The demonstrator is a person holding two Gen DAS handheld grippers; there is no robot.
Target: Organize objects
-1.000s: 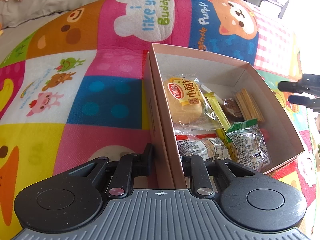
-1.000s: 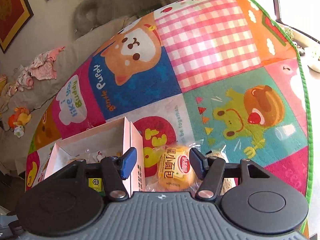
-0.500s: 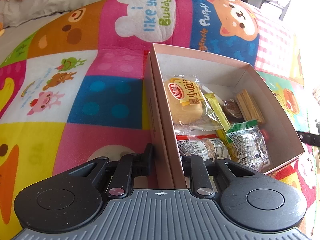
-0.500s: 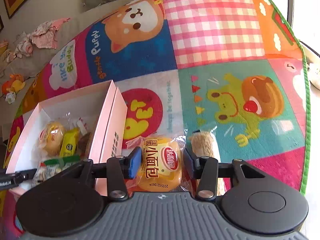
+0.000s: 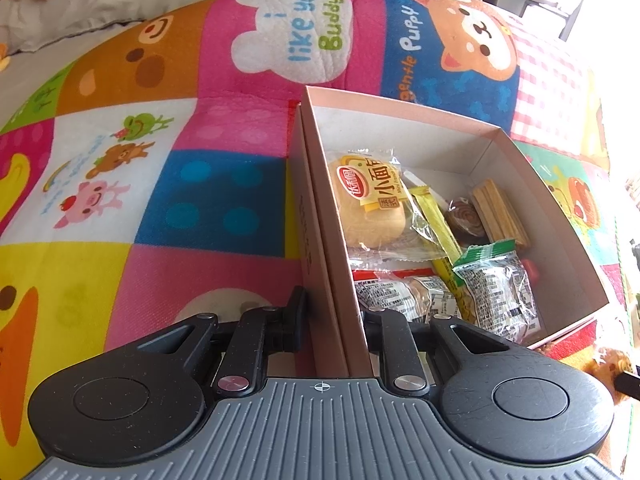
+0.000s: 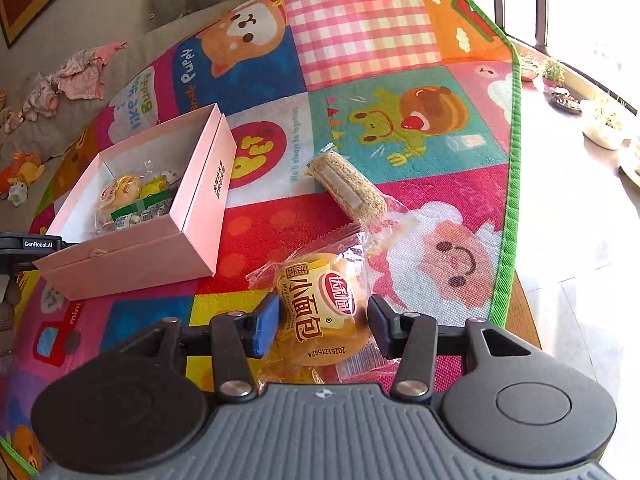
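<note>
A pink cardboard box sits on the colourful play mat and holds several wrapped snacks, among them a yellow bread bun. My left gripper is shut on the box's near-left wall. The box also shows in the right wrist view. My right gripper straddles a second wrapped yellow bread bun lying on the mat; the fingers sit at its sides, the left pad touching it. A tan grain bar in clear wrap lies just beyond.
The play mat covers a table whose green edge runs on the right, with floor and potted plants beyond. Clothes and toys lie on the grey couch at the back left.
My right gripper has swung right and pulled back from the box, and its fingers have come down around the bread bun. The left gripper stays clamped on the box wall.
</note>
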